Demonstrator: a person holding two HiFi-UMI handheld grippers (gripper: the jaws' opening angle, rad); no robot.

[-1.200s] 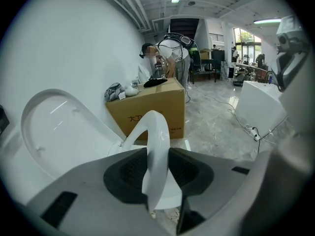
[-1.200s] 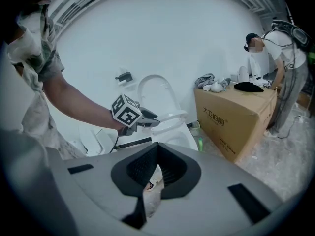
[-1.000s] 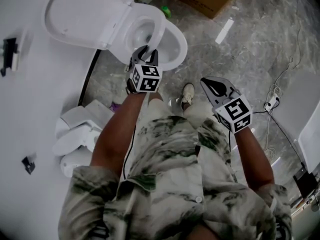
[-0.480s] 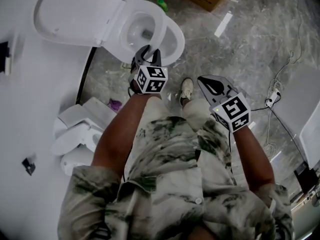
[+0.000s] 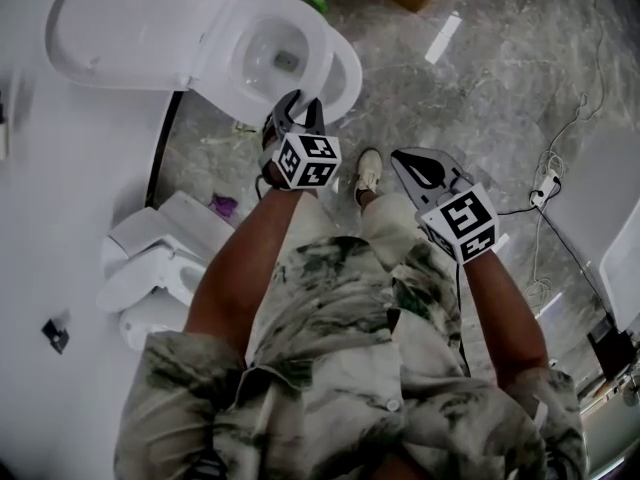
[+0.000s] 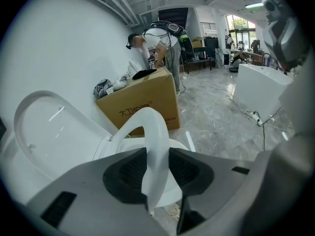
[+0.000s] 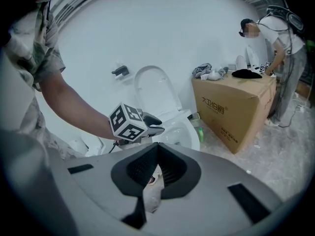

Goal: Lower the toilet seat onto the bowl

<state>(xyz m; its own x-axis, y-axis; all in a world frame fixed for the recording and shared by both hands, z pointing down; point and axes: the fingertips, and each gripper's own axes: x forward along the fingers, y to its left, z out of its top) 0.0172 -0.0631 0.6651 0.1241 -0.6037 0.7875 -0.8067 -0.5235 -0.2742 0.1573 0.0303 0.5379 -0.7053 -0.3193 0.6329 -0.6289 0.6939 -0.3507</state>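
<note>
The white toilet (image 5: 262, 63) stands against the wall at the upper left of the head view, its lid (image 5: 115, 23) leaning back. The seat ring (image 5: 345, 68) is tilted partway above the bowl. My left gripper (image 5: 297, 105) is shut on the ring's front edge. In the left gripper view the seat ring (image 6: 153, 132) runs edge-on between the pads of the left gripper (image 6: 156, 168), with the lid (image 6: 49, 136) at the left. My right gripper (image 5: 416, 165) hangs to the right over the floor, shut and empty. The right gripper (image 7: 155, 168) shows closed jaws there too.
A cardboard box (image 6: 142, 107) stands beside the toilet, with a person (image 6: 160, 45) bent over behind it. Spare white toilet parts (image 5: 150, 268) lie on the floor at the left. A power strip and cables (image 5: 545, 203) trail at the right. My shoe (image 5: 368, 173) is in front of the bowl.
The toilet has slid left and up in the head view. My left gripper stays clamped on the seat ring and has come slightly lower. The right gripper has barely moved.
</note>
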